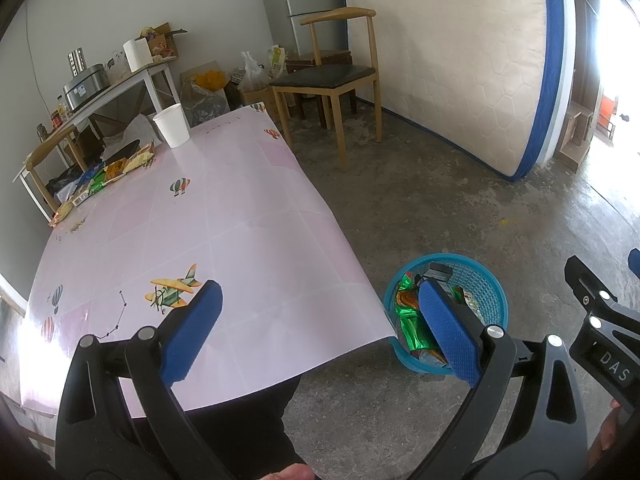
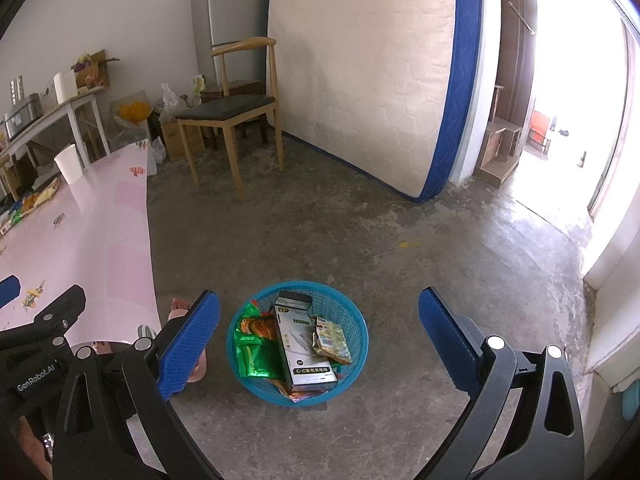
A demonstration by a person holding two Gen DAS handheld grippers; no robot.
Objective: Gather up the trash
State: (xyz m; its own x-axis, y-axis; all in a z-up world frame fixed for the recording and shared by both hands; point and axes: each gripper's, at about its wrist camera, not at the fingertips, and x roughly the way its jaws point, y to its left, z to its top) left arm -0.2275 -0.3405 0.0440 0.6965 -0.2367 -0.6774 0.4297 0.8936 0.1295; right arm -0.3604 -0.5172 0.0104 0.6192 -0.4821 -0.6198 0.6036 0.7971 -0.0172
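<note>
At the far left edge of the counter point(image 1: 224, 216), a row of snack wrappers point(image 1: 108, 172) lay bunched together; their print was too small to read, and the far end of the row ran out past the counter's edge against a dark chair behind. A white paper cup point(image 1: 173, 125) stood upright just beyond them, near the far corner. The rest of the pink, balloon-printed surface was bare.

The left gripper point(image 1: 318, 320) hung over the counter's near right corner with its blue fingers point(image 1: 192, 330) spread wide and nothing between them. Its right finger covered part of the blue basket point(image 1: 490, 292) on the floor just beside that corner, so only green foil and a dark box top showed there.

From the right wrist view the basket's contents were clearer: a tall grey box point(image 2: 302, 344) leaning among green foil packets point(image 2: 254, 354) and a small yellow-green packet point(image 2: 332, 338); whatever lay underneath was hidden. The right gripper point(image 2: 318, 338) hovered above the basket, fingers point(image 2: 446, 338) wide apart and empty. A bare foot point(image 2: 180, 307) showed beside the basket, partly behind the left finger.
</note>
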